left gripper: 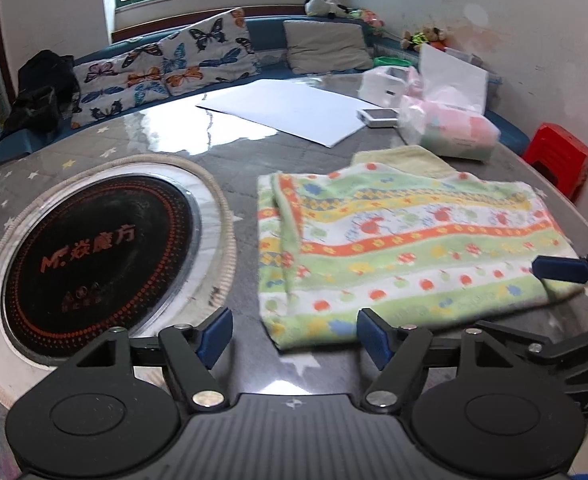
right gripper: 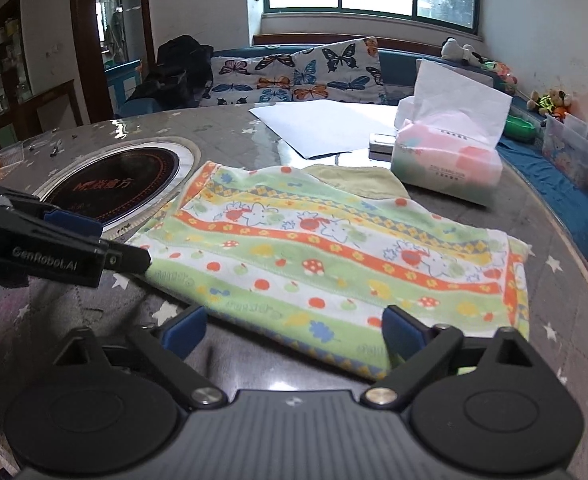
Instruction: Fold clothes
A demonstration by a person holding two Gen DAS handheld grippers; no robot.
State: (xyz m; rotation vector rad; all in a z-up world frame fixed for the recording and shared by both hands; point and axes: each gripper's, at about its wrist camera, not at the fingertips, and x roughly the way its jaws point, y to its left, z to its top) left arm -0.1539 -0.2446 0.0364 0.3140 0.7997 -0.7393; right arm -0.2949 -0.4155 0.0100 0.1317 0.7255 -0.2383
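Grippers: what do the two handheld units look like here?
Both the left gripper and the right gripper are matte black, with ribbed grey bodies, round pivot discs, silver rivets and blue-padded jaws. White "GenRobot.AI" lettering marks the left one's side. No cables or sleeves are visible.

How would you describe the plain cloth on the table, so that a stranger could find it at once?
Start from the round table and find the tissue pack on its far side. Just in front of that pack lies the plain cloth, partly tucked under the striped towel. It is one pale yellow-green colour without any pattern, while the towel over it has orange bands and mushrooms.
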